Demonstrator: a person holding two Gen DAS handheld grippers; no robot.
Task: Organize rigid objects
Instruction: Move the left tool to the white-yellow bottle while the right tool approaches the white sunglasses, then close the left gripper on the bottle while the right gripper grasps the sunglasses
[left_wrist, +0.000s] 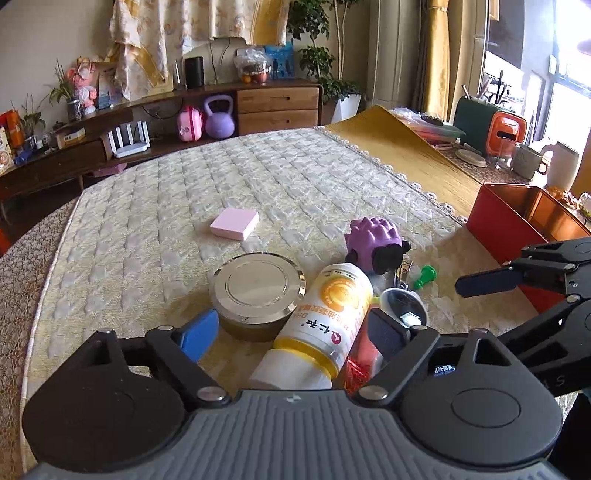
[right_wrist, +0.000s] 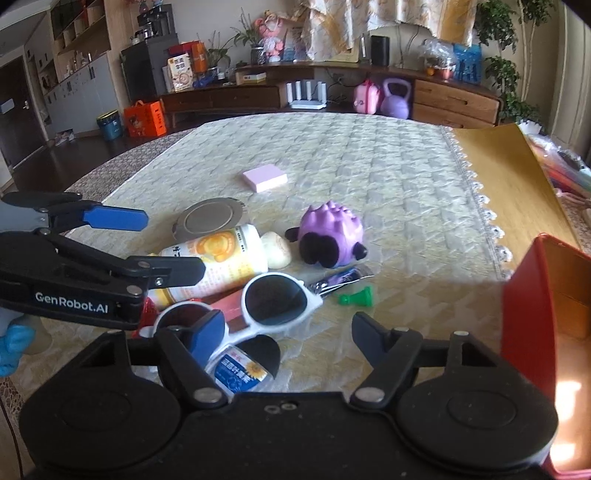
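1. The left gripper (left_wrist: 291, 332) hangs low over a pile of small things on the quilted table cover (left_wrist: 177, 192). Its jaws stand apart around a white and yellow bottle (left_wrist: 328, 314) lying on its side, and the pads do not press on it.
2. A round tin with a shiny lid (left_wrist: 256, 284) sits just left of the bottle, touching it.
3. The right gripper (right_wrist: 288, 332) has its jaws spread over white sunglasses (right_wrist: 275, 299). Its blue pad (right_wrist: 207, 330) seems to overlap the near lens, though I cannot tell whether they touch.
4. A small jar with a blue label (right_wrist: 242, 373) lies under the sunglasses, near the gripper's base.
5. A purple spiky toy (right_wrist: 330, 234) sits beyond the pile, with nail clippers (right_wrist: 328, 286) and a green pawn-like piece (right_wrist: 354, 297) beside it.
6. A pink block (left_wrist: 234, 222) lies alone farther out on the cover.
7. A red box (right_wrist: 528, 295) stands open on the right edge.
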